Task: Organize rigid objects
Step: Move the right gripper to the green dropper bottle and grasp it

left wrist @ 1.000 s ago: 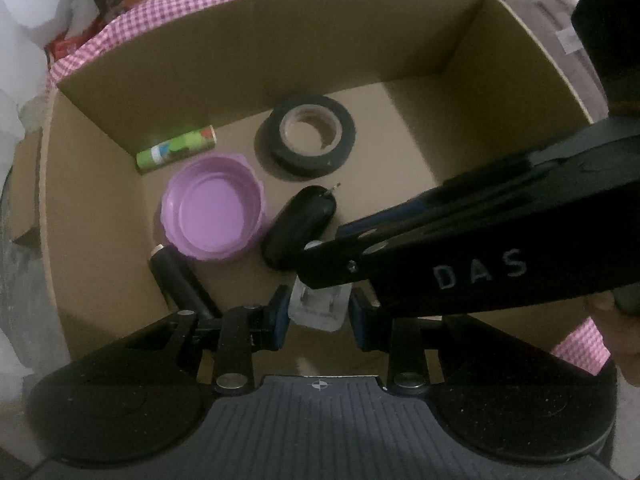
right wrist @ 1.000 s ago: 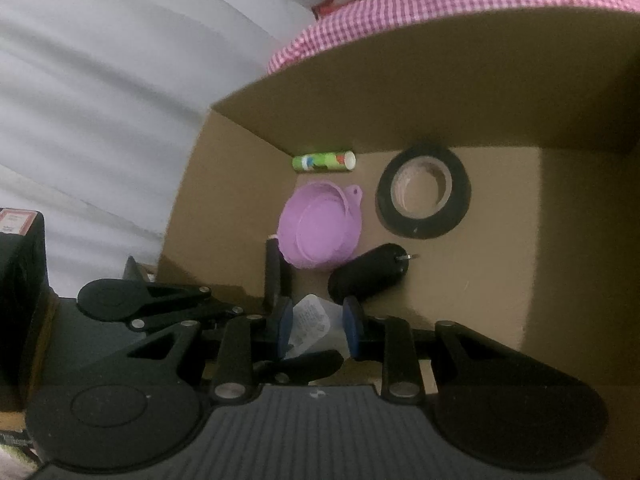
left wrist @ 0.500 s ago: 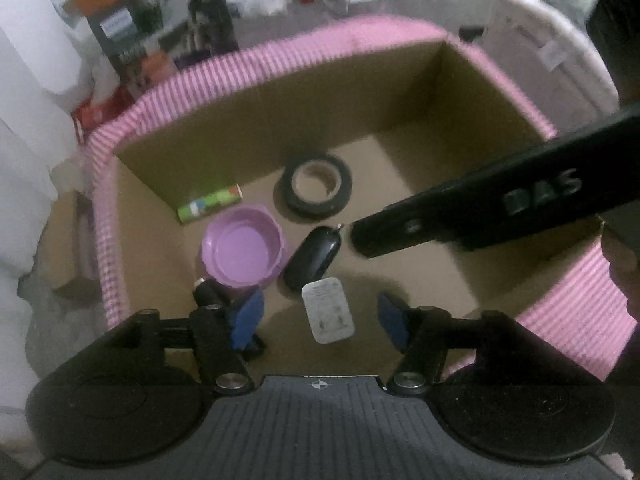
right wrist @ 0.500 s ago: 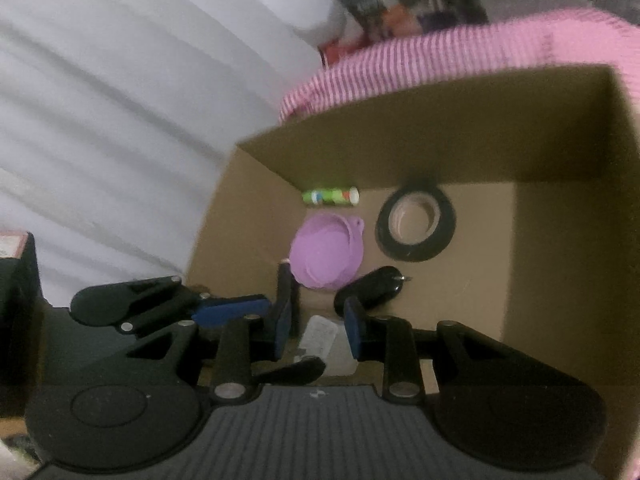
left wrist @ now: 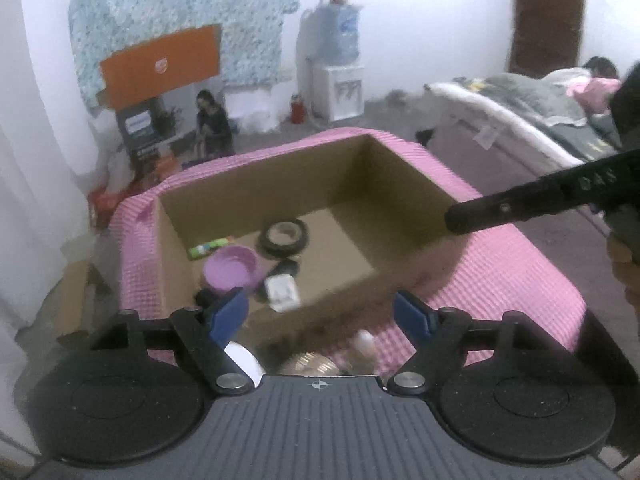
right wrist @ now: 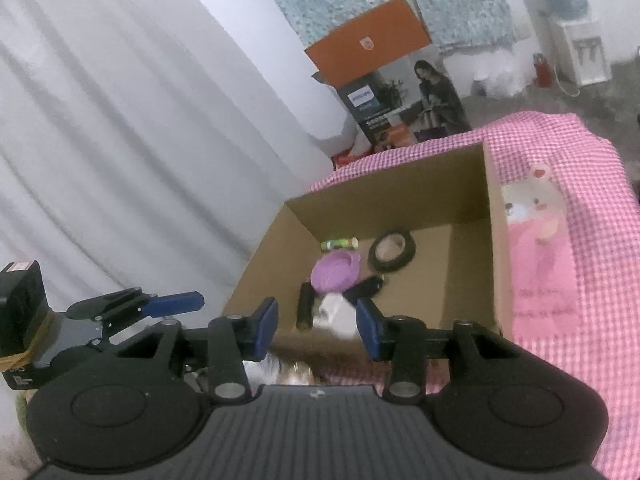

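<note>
Both grippers empty: left gripper (left wrist: 322, 314) has its jaws wide apart, right gripper (right wrist: 316, 328) likewise spread, each held above the near rim of the cardboard box (right wrist: 404, 200). Inside the box: white adapter (left wrist: 282, 292) against the near wall, purple lid (left wrist: 232, 270) and black oval item (left wrist: 286, 268) just beside it, tape roll (left wrist: 284, 236) and green tube (left wrist: 208, 247) farther back. The box sits on a pink checked cloth (right wrist: 592, 184).
</note>
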Action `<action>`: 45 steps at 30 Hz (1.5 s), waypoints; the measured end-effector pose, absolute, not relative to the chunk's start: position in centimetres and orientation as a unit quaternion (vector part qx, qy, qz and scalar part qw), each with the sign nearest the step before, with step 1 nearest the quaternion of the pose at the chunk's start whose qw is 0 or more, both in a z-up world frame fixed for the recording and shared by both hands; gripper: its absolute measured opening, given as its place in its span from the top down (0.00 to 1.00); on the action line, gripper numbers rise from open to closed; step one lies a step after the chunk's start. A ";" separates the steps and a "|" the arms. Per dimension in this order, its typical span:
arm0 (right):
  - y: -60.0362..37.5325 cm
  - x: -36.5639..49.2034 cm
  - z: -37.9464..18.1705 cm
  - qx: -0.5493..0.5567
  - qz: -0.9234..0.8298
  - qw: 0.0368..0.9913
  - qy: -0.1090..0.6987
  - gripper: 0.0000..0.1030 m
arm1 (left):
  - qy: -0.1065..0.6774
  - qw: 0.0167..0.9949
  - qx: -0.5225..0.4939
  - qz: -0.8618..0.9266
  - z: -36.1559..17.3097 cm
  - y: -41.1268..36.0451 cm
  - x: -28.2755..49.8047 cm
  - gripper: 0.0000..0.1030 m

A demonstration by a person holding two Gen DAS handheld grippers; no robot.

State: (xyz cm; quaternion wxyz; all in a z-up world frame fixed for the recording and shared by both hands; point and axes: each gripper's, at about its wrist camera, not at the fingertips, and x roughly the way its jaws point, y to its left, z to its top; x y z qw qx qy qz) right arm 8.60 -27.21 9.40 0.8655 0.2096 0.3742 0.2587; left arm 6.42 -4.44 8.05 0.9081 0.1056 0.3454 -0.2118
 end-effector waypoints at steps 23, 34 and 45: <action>-19.3 10.0 3.2 0.093 0.310 0.839 0.437 0.76 | 0.331 0.918 0.094 -0.196 -0.4 -6.9 6.9 0.81; -20.9 8.9 3.6 0.099 0.293 0.846 0.435 0.81 | 0.318 0.918 0.059 -0.231 -0.9 -7.3 6.3 0.81; -22.1 7.8 4.0 0.085 0.271 0.851 0.441 0.79 | 0.296 0.918 0.079 -0.253 -1.9 -8.3 5.2 0.69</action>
